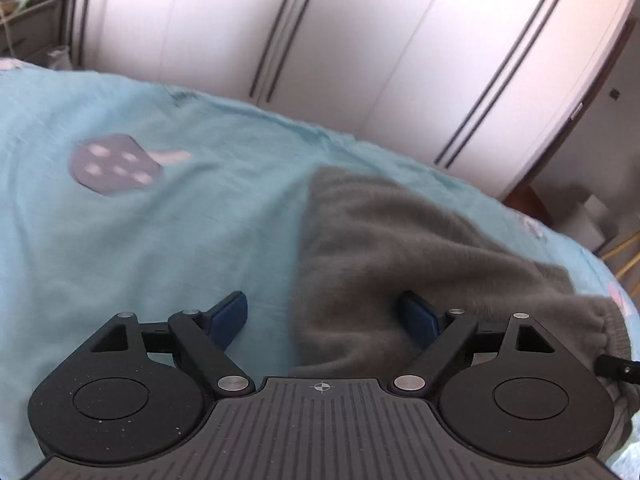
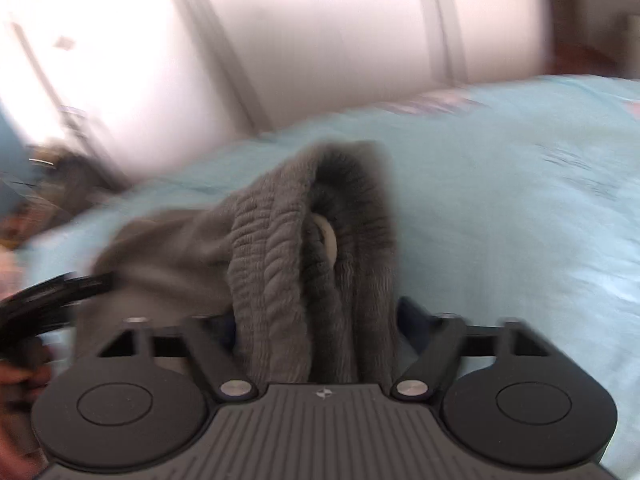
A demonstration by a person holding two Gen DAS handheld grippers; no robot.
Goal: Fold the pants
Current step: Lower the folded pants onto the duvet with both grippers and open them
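- Task item: soft grey fleece pants (image 1: pixel 400 248), lying bunched on a bed covered by a light blue cotton sheet (image 1: pixel 160 240).
- Left wrist view: the pants occupy the right half of the bed surface; their left edge runs roughly up the centre of the frame. The ribbed, gathered band (image 1: pixel 608 332) sits at the far right, low in the frame.
- Left tool (image 1: pixel 324 316): jaws spread wide. Its left blue-padded finger (image 1: pixel 228 316) is over bare sheet; its right one (image 1: pixel 420 318) is against or just above the grey fleece (contact cannot be confirmed). The edge of the pants lies between the fingers, but the pads are not pressing on it, so nothing is gripped.
- Right wrist view (heavily motion-blurred): the gathered, ribbed waistband (image 2: pixel 276 264) stands up in folds directly ahead of the right tool (image 2: pixel 316 320), with a pale rounded object (image 2: pixel 326 240) tucked in its folds (identity unclear).
- Right tool: jaws wide apart. The waistband folds lie in the gap; the left finger is mostly hidden behind the fabric, and the right finger (image 2: pixel 412 316) shows a sliver of space beside the cloth. The pads are not squeezing the cloth.
- A black curved part (image 2: pixel 52 292) of the left tool appears at the left edge of the right view, with a person's hand (image 2: pixel 20 380) below it.
- Sheet print: a grey-purple mushroom shape with pale dots (image 1: pixel 116 164), well left of the pants.
- Background: white wardrobe doors with long dark vertical handles (image 1: pixel 280 32) beyond the bed.
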